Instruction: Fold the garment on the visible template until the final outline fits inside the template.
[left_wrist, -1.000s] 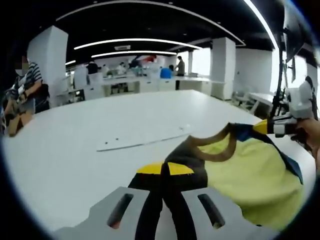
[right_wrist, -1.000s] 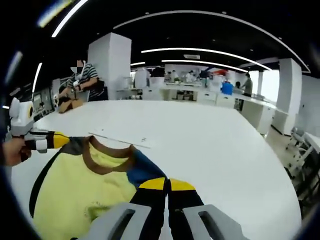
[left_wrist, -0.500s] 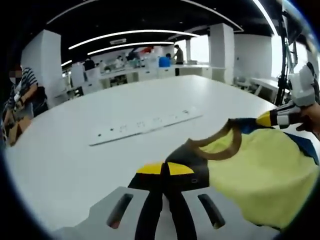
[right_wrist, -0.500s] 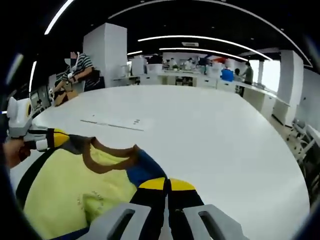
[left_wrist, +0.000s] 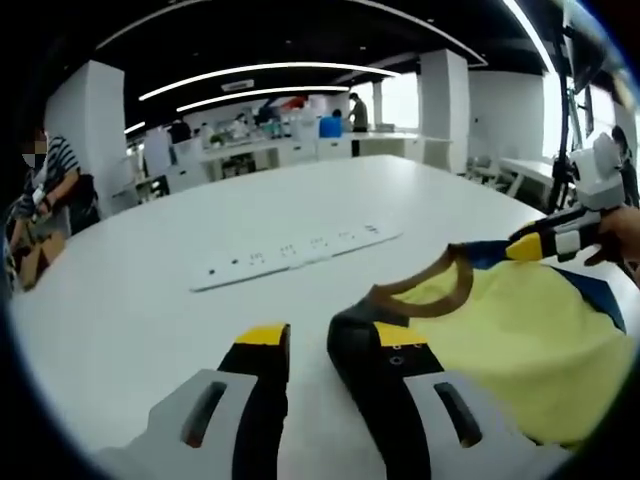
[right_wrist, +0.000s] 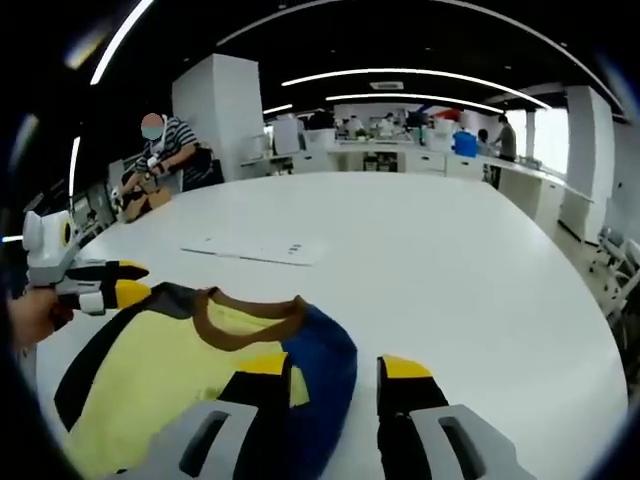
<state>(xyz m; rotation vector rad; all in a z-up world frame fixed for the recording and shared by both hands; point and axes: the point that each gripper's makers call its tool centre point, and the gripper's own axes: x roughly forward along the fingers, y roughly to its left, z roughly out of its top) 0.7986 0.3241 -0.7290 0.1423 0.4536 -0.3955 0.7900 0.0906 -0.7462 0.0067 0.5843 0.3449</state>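
On white table (left_wrist: 150, 300), garment (left_wrist: 520, 350) lies; office behind.

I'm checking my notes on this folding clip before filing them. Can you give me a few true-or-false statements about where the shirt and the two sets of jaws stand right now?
1. The left gripper has its jaws spread apart. True.
2. The right gripper is clamped on the shirt's blue shoulder. False: its jaws stand open, the blue shoulder lying by the left-hand jaw.
3. The yellow shirt has a brown collar. True.
4. The shirt hangs in the air above the white table. False: it lies on the tabletop.
5. A flat white template sheet lies on the table beyond the shirt. True.
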